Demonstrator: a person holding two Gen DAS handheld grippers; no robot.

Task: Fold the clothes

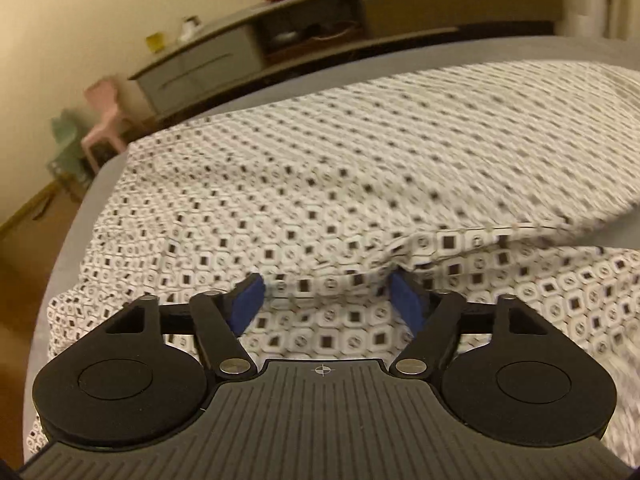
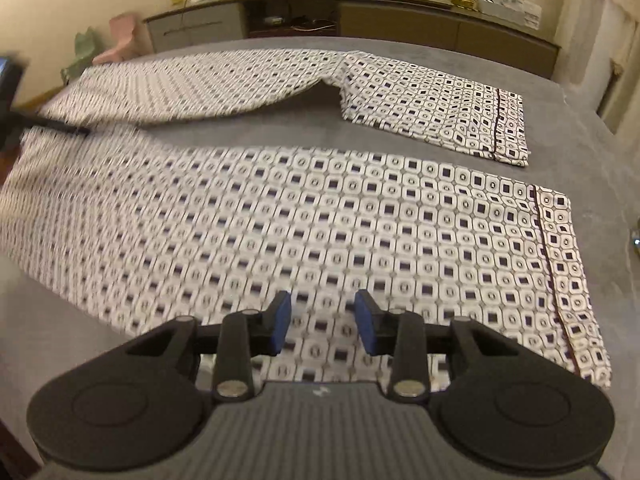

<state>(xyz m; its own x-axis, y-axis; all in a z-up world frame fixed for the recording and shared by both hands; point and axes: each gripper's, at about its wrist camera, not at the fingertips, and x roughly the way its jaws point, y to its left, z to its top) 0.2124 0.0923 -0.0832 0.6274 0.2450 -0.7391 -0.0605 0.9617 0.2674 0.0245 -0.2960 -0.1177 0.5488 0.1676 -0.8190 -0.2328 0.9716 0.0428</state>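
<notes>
- We are holding our left gripper [image 1: 326, 300] over the patterned trousers [image 1: 340, 168], its blue pads [image 1: 248, 304] standing wide apart with nothing clamped; a raised fold of the cloth is lying just ahead, between the pads.
- We are seeing the garment filling the view ahead of that gripper, spreading across the grey bed [image 1: 520, 50].
- We are keeping our right gripper [image 2: 323, 322] partly parted over the near trouser leg [image 2: 360, 224]; its pads are gripping nothing, and the cloth is lying flat beneath and ahead of them.
- We are finding the second leg [image 2: 432, 108] well beyond this gripper, up and to the right, doubled back on itself, with bare grey bed showing between the two legs.
- We are looking past the bed at a long sideboard [image 2: 400, 20].
</notes>
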